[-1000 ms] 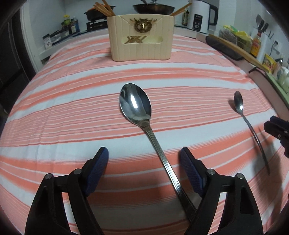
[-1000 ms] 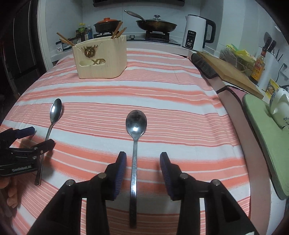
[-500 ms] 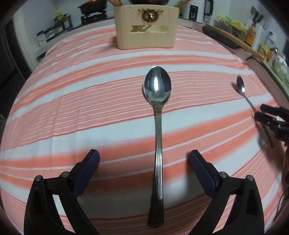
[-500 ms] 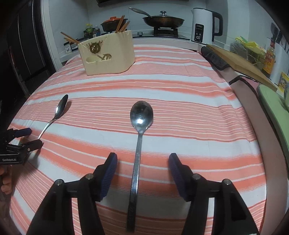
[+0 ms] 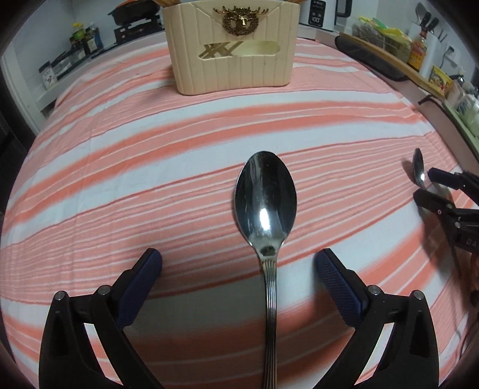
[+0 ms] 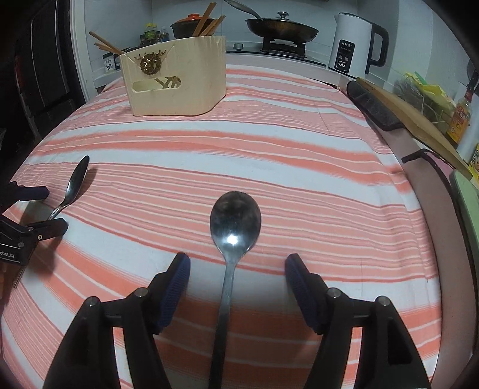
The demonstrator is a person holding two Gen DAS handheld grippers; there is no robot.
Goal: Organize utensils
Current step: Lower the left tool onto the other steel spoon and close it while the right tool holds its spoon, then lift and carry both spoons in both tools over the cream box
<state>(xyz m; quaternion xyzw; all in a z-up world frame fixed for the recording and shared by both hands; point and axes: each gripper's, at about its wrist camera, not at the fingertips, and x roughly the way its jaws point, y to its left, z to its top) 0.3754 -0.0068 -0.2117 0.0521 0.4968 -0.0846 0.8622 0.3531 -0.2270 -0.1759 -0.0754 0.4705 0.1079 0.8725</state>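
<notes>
Two steel spoons lie on the striped tablecloth. The ribbed-handled spoon (image 5: 265, 203) points its bowl toward the cream utensil holder (image 5: 233, 51). My left gripper (image 5: 239, 254) stands wide open over its handle just behind the bowl, pads well clear of the metal. The plain spoon (image 6: 235, 221) lies with its neck between the fingers of my right gripper (image 6: 237, 258), whose jaws are opening and do not touch it. Each gripper shows in the other's view: right gripper (image 5: 426, 185) by the plain spoon (image 5: 418, 172), left gripper (image 6: 54, 209) by the ribbed spoon (image 6: 76, 182).
The holder (image 6: 176, 80) at the far side of the table holds wooden chopsticks (image 6: 206, 21). Beyond it are a stove with a pan (image 6: 281, 28) and a white kettle (image 6: 353, 45). A cutting board (image 6: 410, 116) and bottles line the right counter.
Both grippers have moved forward along their spoons toward the bowls and sunk a little closer to the cloth. Both sets of jaws have spread wider. The spoons have not moved.
</notes>
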